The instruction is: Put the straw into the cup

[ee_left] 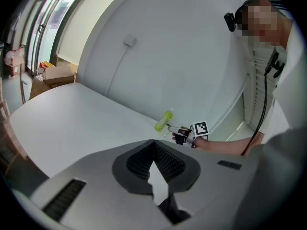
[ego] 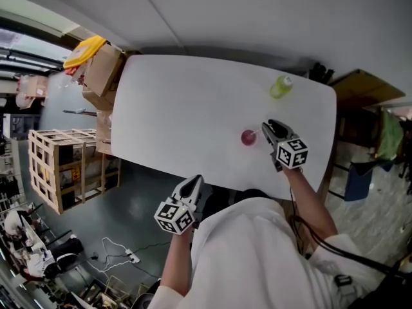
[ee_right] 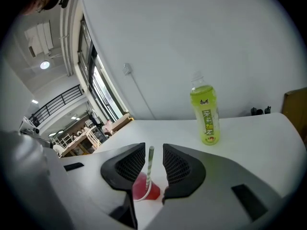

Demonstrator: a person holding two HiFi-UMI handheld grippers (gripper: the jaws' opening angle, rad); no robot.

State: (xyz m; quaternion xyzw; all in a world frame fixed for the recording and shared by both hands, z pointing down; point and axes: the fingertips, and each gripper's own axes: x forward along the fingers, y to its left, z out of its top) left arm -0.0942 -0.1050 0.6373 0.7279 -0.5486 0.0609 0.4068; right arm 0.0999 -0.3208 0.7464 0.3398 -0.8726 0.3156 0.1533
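A red cup (ee_right: 143, 189) stands on the white table (ego: 187, 108), with a green-and-white striped straw (ee_right: 149, 169) upright in it. My right gripper (ee_right: 153, 151) is open, one jaw on each side of the straw, and neither pad touches it. In the head view the cup (ego: 248, 138) sits just left of the right gripper (ego: 265, 126). My left gripper (ego: 196, 180) hangs off the table's near edge, well away from the cup. Its jaws (ee_left: 153, 145) meet at the tips with nothing between them.
A green drink bottle (ee_right: 205, 113) stands behind the cup, toward the table's far right (ego: 280, 86). Cardboard boxes (ego: 103, 76) and a wooden crate (ego: 64, 166) sit on the floor left of the table. A cable runs along the person's right arm.
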